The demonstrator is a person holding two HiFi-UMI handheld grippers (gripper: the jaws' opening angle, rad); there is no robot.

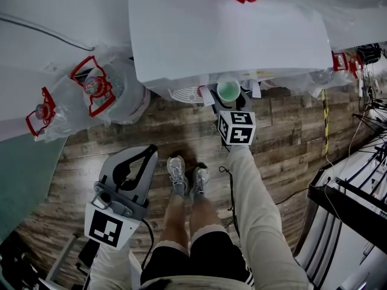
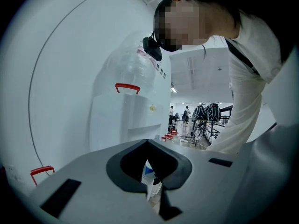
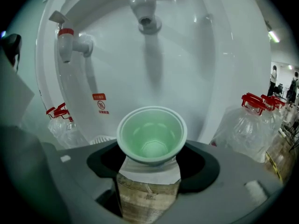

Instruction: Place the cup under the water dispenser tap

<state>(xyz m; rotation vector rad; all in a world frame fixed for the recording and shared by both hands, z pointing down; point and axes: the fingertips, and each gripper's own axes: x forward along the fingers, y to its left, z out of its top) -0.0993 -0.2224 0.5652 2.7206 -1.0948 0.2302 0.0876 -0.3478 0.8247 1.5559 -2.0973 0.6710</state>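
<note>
- Since the whole point is filling it, we've got the right tongs (image 3: pixel 150 171) gripping the cup (image 3: pixel 152 134) by its sides, mouth up, roughly below the tap (image 3: pixel 145 13) of the dispenser (image 1: pixel 230 29).
- We see only floor under it, so the grip is what holds it up.
- Left tongs (image 2: pixel 152 185) are closed on nothing, parked off to the side, not needed.
- Cup looks pale green, round and empty, probably thin plastic.
</note>
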